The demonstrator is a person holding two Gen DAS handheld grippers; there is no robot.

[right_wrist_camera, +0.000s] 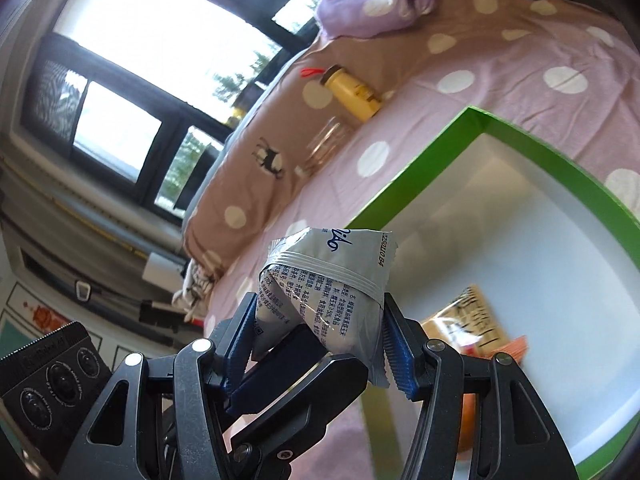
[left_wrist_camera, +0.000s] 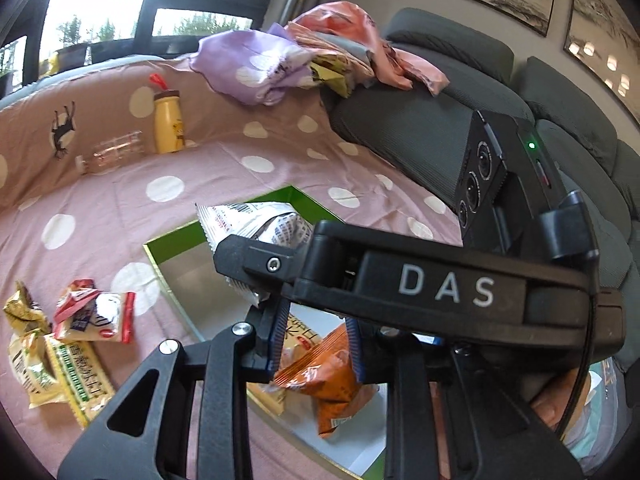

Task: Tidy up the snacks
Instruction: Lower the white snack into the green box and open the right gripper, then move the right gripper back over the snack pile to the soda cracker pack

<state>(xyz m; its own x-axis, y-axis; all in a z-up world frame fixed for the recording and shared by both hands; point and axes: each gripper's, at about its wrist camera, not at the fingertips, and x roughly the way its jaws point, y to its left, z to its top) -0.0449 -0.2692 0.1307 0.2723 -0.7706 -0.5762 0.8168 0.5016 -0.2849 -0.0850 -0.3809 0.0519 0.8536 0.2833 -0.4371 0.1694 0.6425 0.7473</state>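
Snacks, partly sorted. In the green box (left_wrist_camera: 298, 196) on the bed (left_wrist_camera: 280, 152): one beige pack (right_wrist_camera: 476, 316) at least. Our left gripper (left_wrist_camera: 316, 344) is clamped on an orange pack (left_wrist_camera: 332, 384) over the box; our right gripper (right_wrist_camera: 320, 328) pinches a silver pack (right_wrist_camera: 332, 276) beside the box rim, not yet in. Still loose on the bed: a small pile of packs (left_wrist_camera: 68, 340), yellow, red-and-white and green-striped, well apart from the box. We judge the job roughly half done.

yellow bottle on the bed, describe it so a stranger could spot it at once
On the pink polka-dot bedspread, look beyond the green-edged box toward the window. The yellow bottle stands upright against the brown pillow; the clear bottle beside it lies flat, and only the yellow one has a red strap.
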